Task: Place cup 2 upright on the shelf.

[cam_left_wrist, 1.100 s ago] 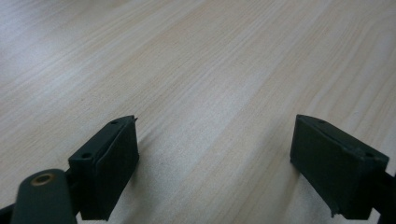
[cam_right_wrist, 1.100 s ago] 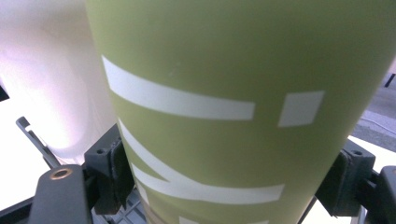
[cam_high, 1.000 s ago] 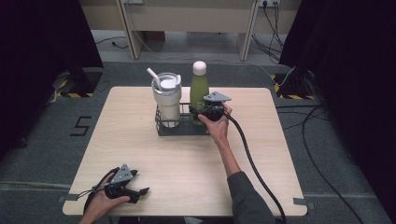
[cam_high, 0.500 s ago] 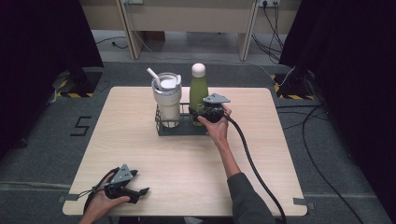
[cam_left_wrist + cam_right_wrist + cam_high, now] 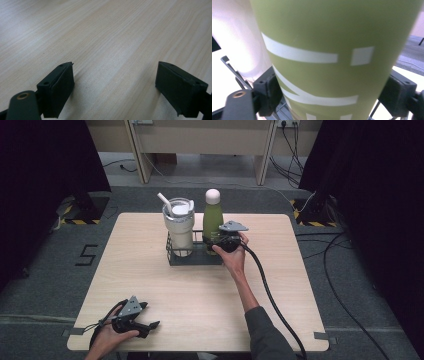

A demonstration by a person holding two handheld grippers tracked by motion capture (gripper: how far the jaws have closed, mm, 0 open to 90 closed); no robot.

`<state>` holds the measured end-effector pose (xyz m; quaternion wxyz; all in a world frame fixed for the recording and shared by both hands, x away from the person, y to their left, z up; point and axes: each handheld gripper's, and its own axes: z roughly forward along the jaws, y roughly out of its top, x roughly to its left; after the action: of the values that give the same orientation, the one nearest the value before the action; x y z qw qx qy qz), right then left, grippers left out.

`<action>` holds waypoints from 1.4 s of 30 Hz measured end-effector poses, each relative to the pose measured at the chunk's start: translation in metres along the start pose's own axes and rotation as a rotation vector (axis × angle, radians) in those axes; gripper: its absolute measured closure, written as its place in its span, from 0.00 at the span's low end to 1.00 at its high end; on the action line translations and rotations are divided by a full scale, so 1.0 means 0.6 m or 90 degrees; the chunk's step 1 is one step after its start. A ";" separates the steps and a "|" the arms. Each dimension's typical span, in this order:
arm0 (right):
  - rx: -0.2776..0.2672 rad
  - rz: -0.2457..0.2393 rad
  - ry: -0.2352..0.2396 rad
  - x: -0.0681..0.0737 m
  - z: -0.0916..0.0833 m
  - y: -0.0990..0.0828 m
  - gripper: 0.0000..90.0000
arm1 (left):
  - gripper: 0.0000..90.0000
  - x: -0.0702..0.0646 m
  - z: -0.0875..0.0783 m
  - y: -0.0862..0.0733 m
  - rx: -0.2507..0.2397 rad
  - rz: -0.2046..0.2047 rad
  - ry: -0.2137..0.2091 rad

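A green bottle [image 5: 212,220] with a white cap stands upright in the right compartment of a black wire rack [image 5: 194,256] near the far middle of the wooden surface [image 5: 150,270]. Just beside it, in the rack's left compartment, stands a pale tumbler [image 5: 179,227] with a lid and a white straw. The right tongs [image 5: 216,239] sit level at the bottle's lower body, one jaw on each side of it. In the right gripper view the green bottle [image 5: 332,57], marked with white stripes, lies between the two black jaws; they have just been opening, and the right jaw stands slightly clear of the bottle's wall, while the left jaw is at its edge, though I cannot tell whether it touches. The tumbler [image 5: 239,42] shows as a bright blur behind. The left tongs [image 5: 150,320] rest near the front left corner of the surface, well apart from the rack, their jaws spread wide over bare wood with nothing between them.
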<state>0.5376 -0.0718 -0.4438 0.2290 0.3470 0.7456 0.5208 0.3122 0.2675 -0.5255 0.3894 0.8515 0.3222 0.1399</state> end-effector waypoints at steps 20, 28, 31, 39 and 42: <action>0.000 -0.026 -0.009 0.007 -0.050 0.002 0.17 | 0.16 0.000 0.000 0.000 0.000 0.001 0.000; -0.012 -0.026 -0.009 0.009 -0.070 0.002 0.17 | 0.16 0.000 0.000 0.000 0.000 0.001 0.000; -0.013 -0.025 -0.009 0.009 -0.075 0.002 0.17 | 0.16 0.000 0.000 0.000 0.000 0.001 0.000; -0.019 -0.033 -0.007 0.010 -0.094 -0.001 0.17 | 0.16 0.000 0.000 0.000 0.000 0.001 0.000; -0.024 -0.033 -0.009 0.011 -0.105 -0.003 0.17 | 0.16 0.000 0.000 0.000 0.000 0.001 0.001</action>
<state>0.4889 -0.1061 -0.4229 0.2541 0.3270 0.7426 0.5263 0.3122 0.2675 -0.5256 0.3892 0.8516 0.3218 0.1405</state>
